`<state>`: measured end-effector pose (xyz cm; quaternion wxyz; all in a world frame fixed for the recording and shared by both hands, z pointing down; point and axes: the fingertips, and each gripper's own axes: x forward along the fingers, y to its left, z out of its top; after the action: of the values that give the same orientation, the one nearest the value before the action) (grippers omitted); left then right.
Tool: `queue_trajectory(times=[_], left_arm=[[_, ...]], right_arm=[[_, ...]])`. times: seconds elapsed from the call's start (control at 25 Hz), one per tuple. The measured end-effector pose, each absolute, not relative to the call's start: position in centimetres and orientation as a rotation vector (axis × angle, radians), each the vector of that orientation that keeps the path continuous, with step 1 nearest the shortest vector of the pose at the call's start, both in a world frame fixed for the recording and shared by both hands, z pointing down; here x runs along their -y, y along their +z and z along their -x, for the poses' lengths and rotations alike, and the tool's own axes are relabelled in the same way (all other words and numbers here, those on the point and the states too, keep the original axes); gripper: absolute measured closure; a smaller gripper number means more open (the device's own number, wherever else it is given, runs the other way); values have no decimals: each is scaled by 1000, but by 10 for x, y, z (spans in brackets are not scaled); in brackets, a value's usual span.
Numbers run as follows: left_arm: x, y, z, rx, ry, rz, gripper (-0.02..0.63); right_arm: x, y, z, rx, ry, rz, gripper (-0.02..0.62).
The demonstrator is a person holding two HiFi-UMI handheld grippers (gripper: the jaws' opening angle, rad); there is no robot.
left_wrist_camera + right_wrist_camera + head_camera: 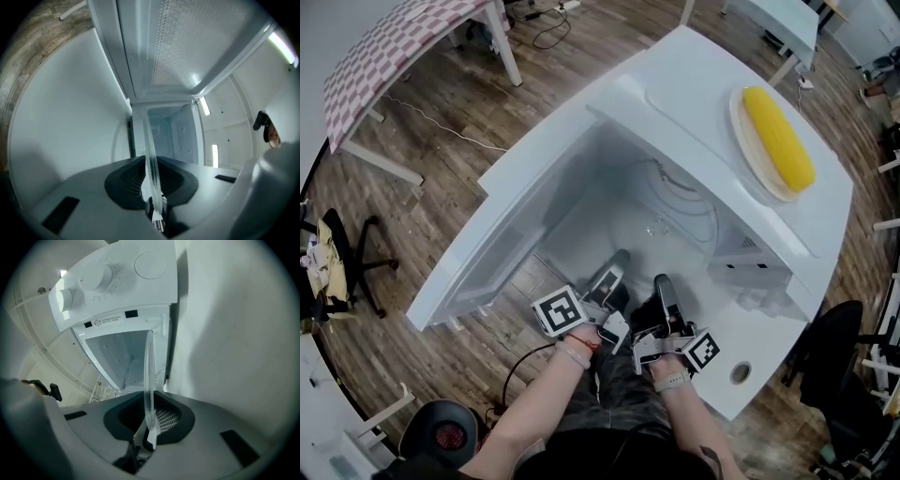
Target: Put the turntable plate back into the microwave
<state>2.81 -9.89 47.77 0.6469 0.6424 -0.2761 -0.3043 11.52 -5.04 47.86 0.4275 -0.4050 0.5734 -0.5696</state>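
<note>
Figure subject: turntable plate (662, 225) carried into the open microwave (694, 66) by 2 hand-held grippers.
Left gripper (617, 261): jaws clenched on the near rim of the plate; the glass edge runs straight ahead from between the pads.
Right gripper (663, 281): jaws likewise clamped on the near rim, just beside the left gripper's hold.
Plate position: ahead of both pairs of jaws, inside the cavity, with only the near rim back between the pads.
Plate orientation: a clear round disc, so it has no true long axis. Its flat plane extends forward from the jaws toward the back wall, roughly level in the head view. Each gripper view shows it edge-on as 1 thin band.
Door (487, 253): swung open, to the left of the left jaws.
Control panel (101, 275): 2 knobs, above and to the left of the right jaws in the right gripper view.
Corn (778, 139): on a dish (741, 131) on top of the microwave, well beyond the jaws; not part of the task.
Progress, done: plate brought through the opening.
Progress, left: by judgement, seating it on the floor hub, letting go and drawing back. Whether the plate already touches the floor cannot be told.
</note>
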Motion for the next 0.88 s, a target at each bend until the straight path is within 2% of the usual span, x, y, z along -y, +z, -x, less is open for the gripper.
queue_trajectory(times=[0.24,0.88], left_arm=[[94,481,-24,703,-541,-1605,566],[85,473,-27,728,-495,-1708,551]], right_arm=[[49,478,-117,-1440,-1402,1013,541],[43,476,-120,-1484,-1402,1030,538]])
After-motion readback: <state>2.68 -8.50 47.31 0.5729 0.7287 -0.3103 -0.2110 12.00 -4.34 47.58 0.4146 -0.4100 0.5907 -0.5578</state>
